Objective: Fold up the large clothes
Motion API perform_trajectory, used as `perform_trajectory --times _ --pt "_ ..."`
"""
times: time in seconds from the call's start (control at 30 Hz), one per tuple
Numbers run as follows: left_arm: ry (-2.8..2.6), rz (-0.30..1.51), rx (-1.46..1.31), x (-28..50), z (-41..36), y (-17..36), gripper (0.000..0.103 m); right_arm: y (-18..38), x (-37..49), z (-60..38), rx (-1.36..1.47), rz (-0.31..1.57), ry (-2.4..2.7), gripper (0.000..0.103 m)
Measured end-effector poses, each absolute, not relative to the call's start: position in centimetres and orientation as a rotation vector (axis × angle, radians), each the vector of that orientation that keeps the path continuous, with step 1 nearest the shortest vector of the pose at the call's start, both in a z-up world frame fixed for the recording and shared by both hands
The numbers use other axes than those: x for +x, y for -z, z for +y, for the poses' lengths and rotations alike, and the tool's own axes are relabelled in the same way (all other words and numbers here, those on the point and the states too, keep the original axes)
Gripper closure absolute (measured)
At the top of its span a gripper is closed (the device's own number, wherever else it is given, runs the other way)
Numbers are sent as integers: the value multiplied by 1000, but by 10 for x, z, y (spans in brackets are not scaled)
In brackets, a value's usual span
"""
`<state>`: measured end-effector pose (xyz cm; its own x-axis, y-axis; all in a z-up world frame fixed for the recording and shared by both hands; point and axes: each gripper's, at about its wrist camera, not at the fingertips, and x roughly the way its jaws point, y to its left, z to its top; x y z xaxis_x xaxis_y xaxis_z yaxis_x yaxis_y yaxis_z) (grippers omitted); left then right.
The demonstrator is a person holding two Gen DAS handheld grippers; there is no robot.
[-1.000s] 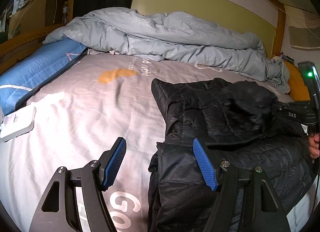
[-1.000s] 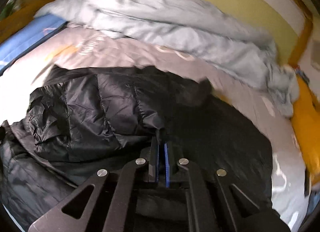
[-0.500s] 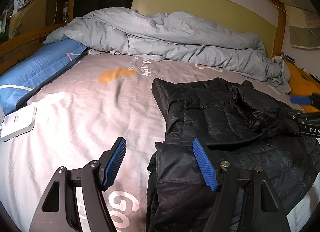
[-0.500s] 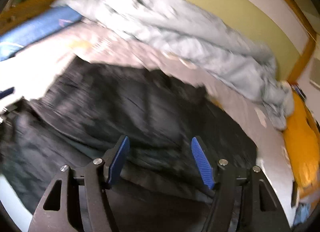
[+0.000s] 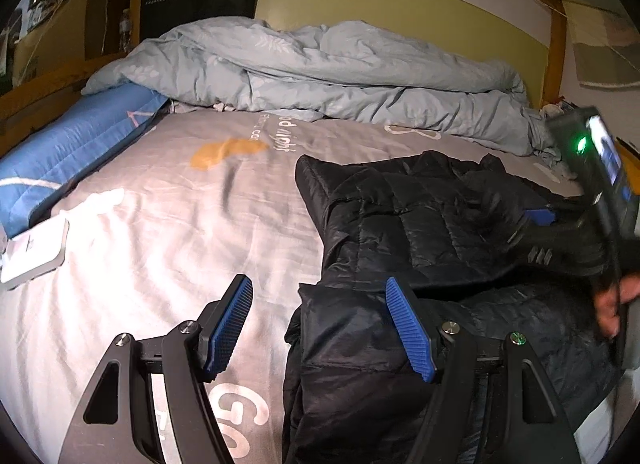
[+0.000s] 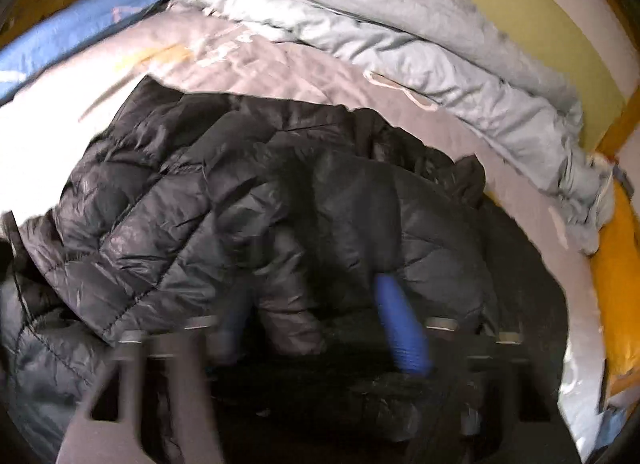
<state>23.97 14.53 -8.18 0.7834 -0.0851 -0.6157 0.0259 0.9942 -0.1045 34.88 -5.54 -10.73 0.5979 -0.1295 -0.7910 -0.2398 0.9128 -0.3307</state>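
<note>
The black puffer jacket [image 5: 420, 232] is lying on the right half of the bed, on top of a grey sheet [image 5: 180, 224] with white lettering and an orange blob printed on it. It's a quilted, shiny thing with stitched channels, and it looks partly folded: one padded layer is flopped over the rest, so there's a thicker lump up top and a flatter, smoother panel closer to the camera in the left wrist view. In the right wrist view the jacket [image 6: 200, 216] fills most of the frame, all crinkly and rumpled, with light catching the creases. The left gripper [image 5: 320, 328] hangs just above the near edge of the jacket, its blue pads spread wide apart and nothing between them; one pad is over the sheet, the other over the black fabric. The right gripper [image 6: 320, 324] is blurry, but its blue pads look parted too, with a fold of jacket bunched up between them, not pinched. A rumpled pale blue duvet [image 5: 320, 76] is piled along the headboard, and a blue pillow [image 5: 68, 152] sits off on the left side.
</note>
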Motion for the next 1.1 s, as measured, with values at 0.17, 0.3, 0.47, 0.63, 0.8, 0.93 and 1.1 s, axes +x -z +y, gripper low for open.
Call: perform_trajectory --times 0.17,0.3,0.47,0.63,0.8,0.93,1.1 --pt "66 657 -98 239 146 78 32 63 337 -98 -343 813 -14 89" --pt "63 639 -124 236 150 68 32 28 322 -160 -328 754 120 89" --pt "49 590 -60 230 145 58 32 25 311 -251 -243 832 242 84" --pt "91 634 -126 234 146 62 32 42 299 -310 -199 880 340 73" --pt "64 606 -30 240 132 60 32 40 289 -340 -105 862 316 65" --pt "128 669 35 269 114 53 32 34 292 -327 -97 856 205 56" --pt "112 833 72 320 99 71 32 44 308 -329 5 926 130 34"
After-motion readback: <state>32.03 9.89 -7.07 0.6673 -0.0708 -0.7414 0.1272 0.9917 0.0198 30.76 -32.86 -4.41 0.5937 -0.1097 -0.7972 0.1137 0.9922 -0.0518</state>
